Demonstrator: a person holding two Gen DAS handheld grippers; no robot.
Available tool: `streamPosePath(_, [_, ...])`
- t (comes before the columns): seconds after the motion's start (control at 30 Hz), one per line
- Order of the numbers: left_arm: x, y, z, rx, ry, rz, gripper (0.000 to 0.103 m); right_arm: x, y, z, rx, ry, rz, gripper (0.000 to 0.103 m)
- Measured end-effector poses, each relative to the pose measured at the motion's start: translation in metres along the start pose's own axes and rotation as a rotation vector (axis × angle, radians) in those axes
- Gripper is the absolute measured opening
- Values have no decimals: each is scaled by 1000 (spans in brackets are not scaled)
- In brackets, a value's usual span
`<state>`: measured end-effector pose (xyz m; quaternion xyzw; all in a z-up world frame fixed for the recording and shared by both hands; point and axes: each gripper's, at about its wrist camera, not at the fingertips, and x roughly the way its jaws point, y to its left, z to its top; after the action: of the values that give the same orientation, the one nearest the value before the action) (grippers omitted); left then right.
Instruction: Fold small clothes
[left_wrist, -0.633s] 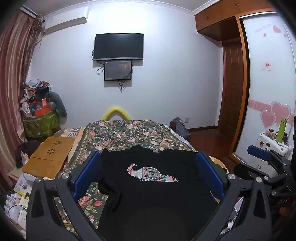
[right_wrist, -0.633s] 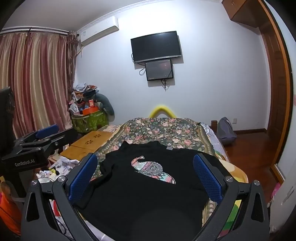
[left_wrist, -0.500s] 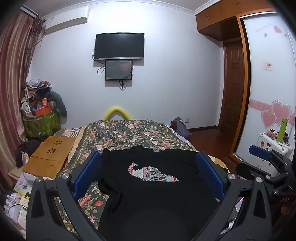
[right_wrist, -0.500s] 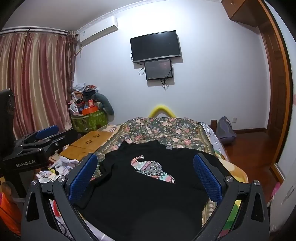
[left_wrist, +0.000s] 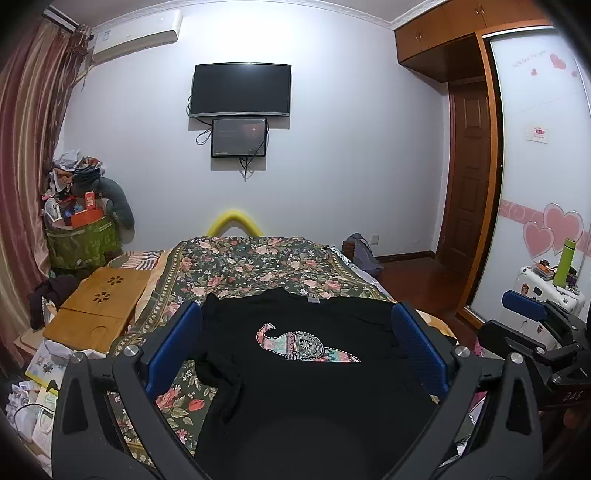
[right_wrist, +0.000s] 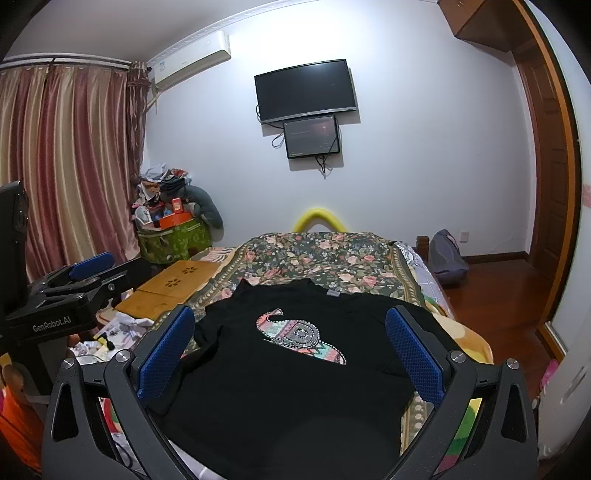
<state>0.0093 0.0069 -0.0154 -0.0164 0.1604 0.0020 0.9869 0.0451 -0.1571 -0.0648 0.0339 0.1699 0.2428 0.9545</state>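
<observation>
Almost nothing is shifting since half a second ago: both views are drifting only slightly, and the shirt is lying just where it was.

Nearest the lens in the left wrist view, the left gripper (left_wrist: 295, 354) is hovering over the bed with its blue-padded fingers (left_wrist: 173, 347) spread wide and grasping nothing. At that view's right edge, the right gripper (left_wrist: 532, 317) is showing side-on. In its own view, the right gripper (right_wrist: 291, 354) is likewise hanging released, its fingers (right_wrist: 413, 354) apart and empty, and the left gripper (right_wrist: 88, 273) is appearing at the left edge.

Between and beyond the fingers, the black T-shirt (left_wrist: 314, 387) is lying spread face up on the near end of the bed, its collar pointing away from the cameras. A pink and teal patterned elephant print (left_wrist: 306, 343) is sitting on its chest. The sleeve on the left side of the view (left_wrist: 221, 373) is bunching inward, crumpled against the body of the shirt.

Farther on, the floral bedspread (left_wrist: 258, 266) is covering the rest of the bed. Beside the bed on the left, a wooden lap desk (left_wrist: 99, 302) is resting near scattered papers. Beyond it, a green bag piled with clutter (left_wrist: 81, 240) is standing in the corner by striped curtains (right_wrist: 66, 166).

On the far wall, a television (left_wrist: 240, 90) is hanging above a smaller screen (left_wrist: 239, 137), and an air conditioner (right_wrist: 192, 61) is mounted near the ceiling.
</observation>
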Motion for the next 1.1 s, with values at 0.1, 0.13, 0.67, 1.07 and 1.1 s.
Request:
streamPosePath(0.1, [1, -1, -2, 2, -1, 1, 103, 0, 0, 1, -1, 1, 0, 103])
streamPosePath(0.13, [2, -1, -3, 1, -1, 1, 103, 1, -1, 1, -1, 1, 2, 103])
streamPosePath(0.67, [3, 0, -5, 14, -8, 2, 103, 0, -2, 2, -3, -5, 0, 103])
streamPosePath(1.07, [0, 1, -4, 13, -10, 2, 103, -2, 0, 3, -7, -8, -3, 103])
streamPosePath(1.1, [-1, 1, -4, 13, -10, 2, 103, -2, 0, 3, -7, -8, -3, 103])
